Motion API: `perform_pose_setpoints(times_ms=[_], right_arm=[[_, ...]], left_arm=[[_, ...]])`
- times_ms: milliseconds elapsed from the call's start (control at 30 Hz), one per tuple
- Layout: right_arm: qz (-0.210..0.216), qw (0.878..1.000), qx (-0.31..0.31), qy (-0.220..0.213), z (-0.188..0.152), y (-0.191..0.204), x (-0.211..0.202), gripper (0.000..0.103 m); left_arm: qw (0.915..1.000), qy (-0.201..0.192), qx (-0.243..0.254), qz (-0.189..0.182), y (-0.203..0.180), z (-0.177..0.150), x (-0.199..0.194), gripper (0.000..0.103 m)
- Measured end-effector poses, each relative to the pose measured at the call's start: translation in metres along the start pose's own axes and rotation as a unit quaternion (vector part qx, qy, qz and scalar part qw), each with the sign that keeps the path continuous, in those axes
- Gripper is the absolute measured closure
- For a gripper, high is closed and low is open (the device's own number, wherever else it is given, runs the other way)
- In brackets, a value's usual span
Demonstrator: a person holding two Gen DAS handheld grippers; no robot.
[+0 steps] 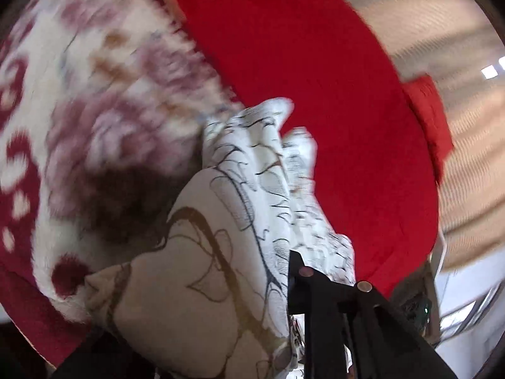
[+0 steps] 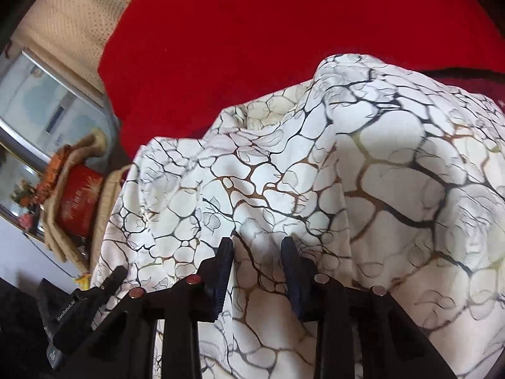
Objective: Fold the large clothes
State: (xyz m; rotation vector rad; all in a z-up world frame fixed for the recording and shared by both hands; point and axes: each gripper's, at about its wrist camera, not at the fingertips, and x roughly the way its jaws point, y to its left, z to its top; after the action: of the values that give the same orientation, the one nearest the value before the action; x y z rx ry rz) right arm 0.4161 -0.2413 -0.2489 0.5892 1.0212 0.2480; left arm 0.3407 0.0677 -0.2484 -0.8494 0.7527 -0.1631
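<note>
The large garment (image 1: 227,221) is white cloth with a black and gold vein pattern, lying on a red cover (image 1: 300,63). In the left wrist view it rises bunched out of my left gripper (image 1: 284,268). One black finger (image 1: 298,268) shows and the other is hidden under the cloth, so the gripper looks shut on the fabric. In the right wrist view the garment (image 2: 363,164) spreads wide in loose folds. My right gripper (image 2: 257,249) pinches a raised fold between its two dark pads (image 2: 225,262). The other gripper's black body (image 2: 79,303) sits at the garment's lower left edge.
A fluffy white and maroon floral blanket (image 1: 94,110) lies left of the garment, blurred. A beige woven cushion (image 2: 69,22) borders the red cover (image 2: 252,47). A red box (image 2: 80,202) wrapped in beige cloth and a glass-fronted surface (image 2: 41,94) stand beyond the left edge.
</note>
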Motion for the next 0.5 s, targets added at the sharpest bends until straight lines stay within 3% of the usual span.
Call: perform_pose_setpoints(times_ms=[133, 267, 333, 400, 500], right_arm=[[0.015, 0.999, 0.01, -0.037, 0.002, -0.017, -0.035, 0.065], [0.045, 0.995, 0.047, -0.076, 0.01, -0.052, -0.077, 0.065], [0.057, 0.992, 0.069, -0.093, 0.012, -0.075, -0.096, 0.064], [0.079, 0.986, 0.095, -0.112, 0.014, -0.103, -0.116, 0.063], [0.115, 0.972, 0.148, -0.144, 0.015, -0.145, -0.142, 0.022]], left_arm=[[0.9953, -0.015, 0.095, -0.008, -0.059, -0.001, -0.013, 0.084], [0.9786, -0.014, 0.204, -0.02, -0.126, -0.026, -0.024, 0.085], [0.9629, -0.002, 0.268, -0.029, -0.164, -0.052, -0.024, 0.086], [0.9415, 0.02, 0.335, -0.035, -0.201, -0.088, -0.017, 0.086], [0.9055, 0.062, 0.419, -0.031, -0.239, -0.149, 0.006, 0.086]])
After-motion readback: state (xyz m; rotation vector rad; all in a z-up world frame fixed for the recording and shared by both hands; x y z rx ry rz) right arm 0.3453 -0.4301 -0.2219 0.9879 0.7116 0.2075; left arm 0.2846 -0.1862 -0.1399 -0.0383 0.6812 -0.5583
